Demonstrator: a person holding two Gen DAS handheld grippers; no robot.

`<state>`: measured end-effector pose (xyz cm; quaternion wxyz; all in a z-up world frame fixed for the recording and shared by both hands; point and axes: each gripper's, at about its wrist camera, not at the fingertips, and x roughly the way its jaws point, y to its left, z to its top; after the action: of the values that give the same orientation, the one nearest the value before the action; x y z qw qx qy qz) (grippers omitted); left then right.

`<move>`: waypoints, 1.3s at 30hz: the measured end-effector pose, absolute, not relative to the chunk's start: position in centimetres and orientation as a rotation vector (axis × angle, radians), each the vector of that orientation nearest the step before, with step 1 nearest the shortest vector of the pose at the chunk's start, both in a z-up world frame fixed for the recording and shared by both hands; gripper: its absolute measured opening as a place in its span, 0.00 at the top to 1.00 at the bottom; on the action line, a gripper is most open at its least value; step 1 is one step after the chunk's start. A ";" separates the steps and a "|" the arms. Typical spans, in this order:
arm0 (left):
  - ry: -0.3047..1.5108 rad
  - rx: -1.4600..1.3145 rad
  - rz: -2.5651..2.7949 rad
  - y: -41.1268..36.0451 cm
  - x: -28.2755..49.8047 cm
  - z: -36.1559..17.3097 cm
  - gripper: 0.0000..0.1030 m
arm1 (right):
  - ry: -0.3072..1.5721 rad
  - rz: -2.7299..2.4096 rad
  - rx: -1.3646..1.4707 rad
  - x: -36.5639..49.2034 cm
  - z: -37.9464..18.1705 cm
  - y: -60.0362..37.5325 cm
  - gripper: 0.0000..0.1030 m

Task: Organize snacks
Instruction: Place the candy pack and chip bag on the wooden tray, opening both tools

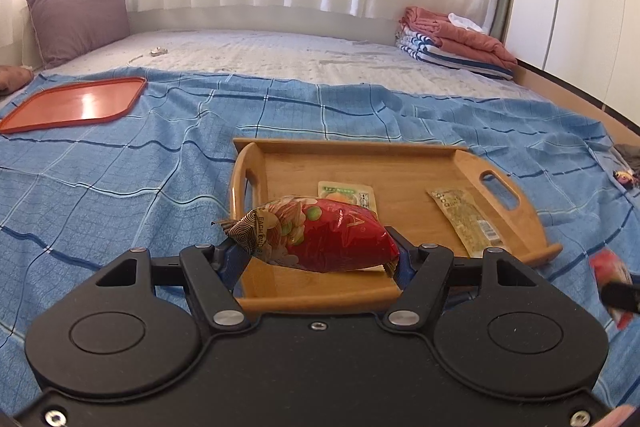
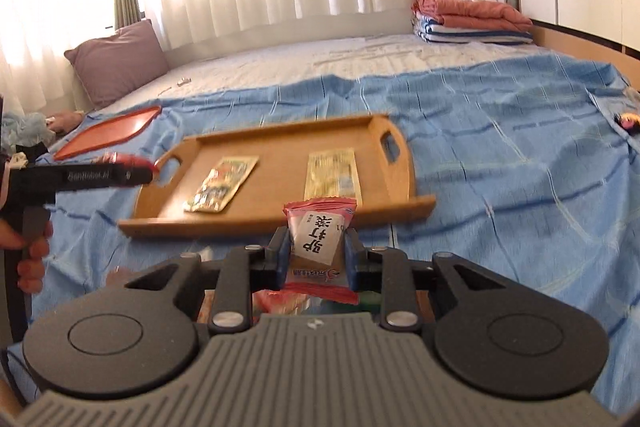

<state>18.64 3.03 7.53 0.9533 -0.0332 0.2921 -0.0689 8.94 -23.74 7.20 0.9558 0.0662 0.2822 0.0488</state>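
Your left gripper [image 1: 320, 255] grasps a red snack bag [image 1: 328, 241] over the near left corner of the wooden tray [image 1: 360, 163]. Your right gripper [image 2: 318, 259] clamps a pink-edged packet [image 2: 320, 239] just before the tray's near rim. Two flat packets [image 2: 220, 183] lie inside the tray.

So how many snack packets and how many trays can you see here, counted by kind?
Snack packets: 4. A red bag in the left gripper, a pink-edged packet in the right gripper, and a green-and-orange packet and a yellowish packet lying in the wooden tray.
Trays: 2. The wooden tray and an orange tray.
Total: 6.
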 end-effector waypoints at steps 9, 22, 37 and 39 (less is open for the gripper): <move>0.691 -0.099 -0.115 2.9 25.1 7.0 0.35 | 0.659 0.188 0.173 19.2 7.4 -24.0 0.69; 0.776 -0.053 -0.094 1.5 26.8 3.0 0.35 | 0.782 0.278 0.216 26.3 2.0 -19.2 0.68; 0.796 -0.038 -0.163 -1.2 27.1 1.9 0.35 | 0.789 0.161 0.186 26.8 0.8 -20.5 0.68; 0.801 -0.038 -0.180 -1.4 27.0 2.0 0.34 | 0.787 0.151 0.186 26.8 0.8 -20.8 0.67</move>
<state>27.03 -1.37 1.96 0.9168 -0.0186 0.3893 -0.0876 26.80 -20.80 0.79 0.9166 0.0902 0.3824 0.0735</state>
